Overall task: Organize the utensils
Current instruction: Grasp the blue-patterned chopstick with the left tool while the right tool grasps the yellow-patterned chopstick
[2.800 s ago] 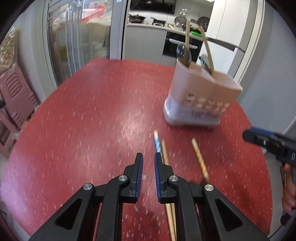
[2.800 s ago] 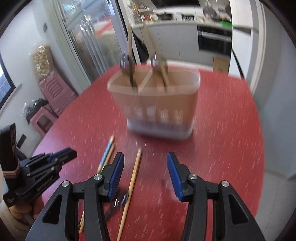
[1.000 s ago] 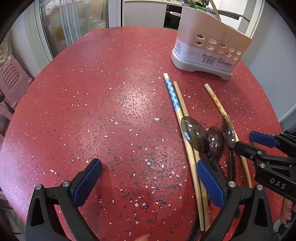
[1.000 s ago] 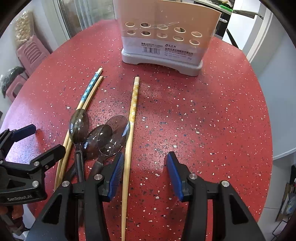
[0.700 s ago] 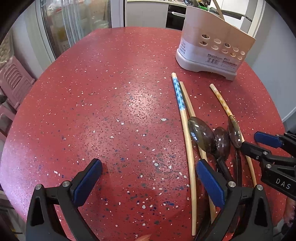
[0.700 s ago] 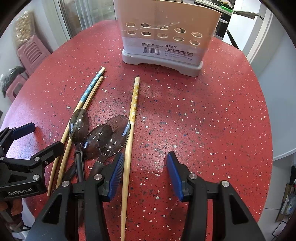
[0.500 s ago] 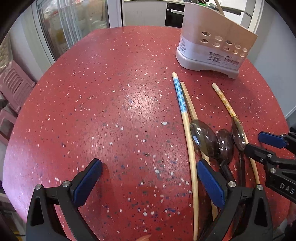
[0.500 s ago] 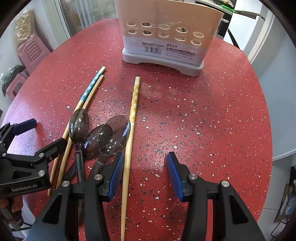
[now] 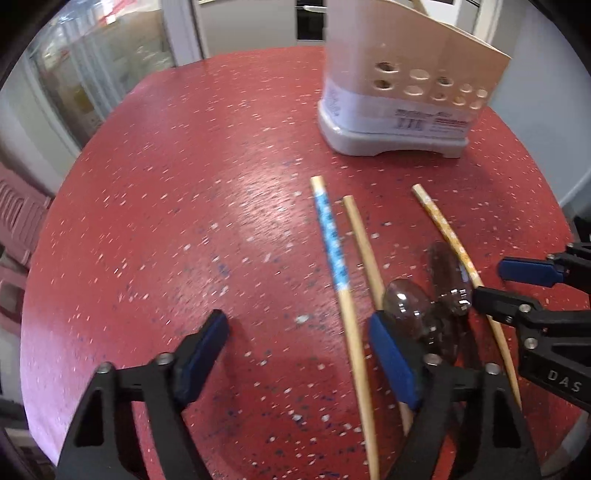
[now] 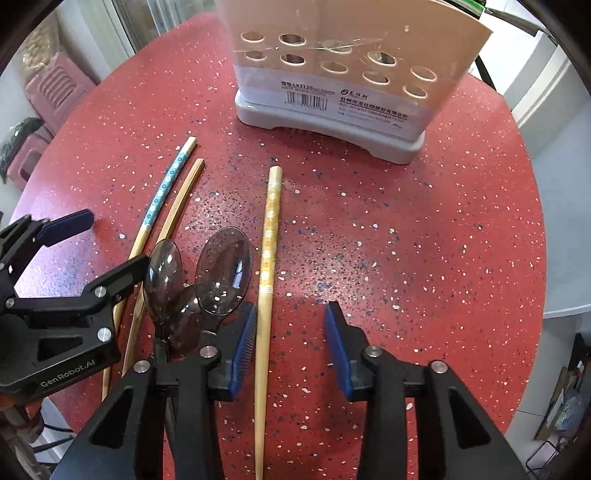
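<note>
A beige utensil holder (image 10: 347, 70) with round holes stands at the far side of the red speckled table (image 10: 424, 240); it also shows in the left wrist view (image 9: 402, 96). Three chopsticks lie before it: a blue-patterned one (image 10: 162, 192), a plain one (image 10: 177, 210) and a yellow-patterned one (image 10: 267, 258). Smoky clear plastic spoons (image 10: 221, 273) lie piled between them. My right gripper (image 10: 290, 339) is open low over the table, the yellow chopstick just inside its left finger. My left gripper (image 9: 299, 350) is open wide, the blue chopstick (image 9: 334, 247) between its fingers.
Pink plastic stools (image 10: 55, 88) stand beyond the table's left edge. Glass doors and white kitchen cabinets (image 9: 236, 26) lie behind the table. The table edge curves close on the right (image 10: 539, 258).
My left gripper has moved forward and right, closer to the chopsticks and spoons, and its jaws have narrowed somewhat. My right gripper has barely moved.
</note>
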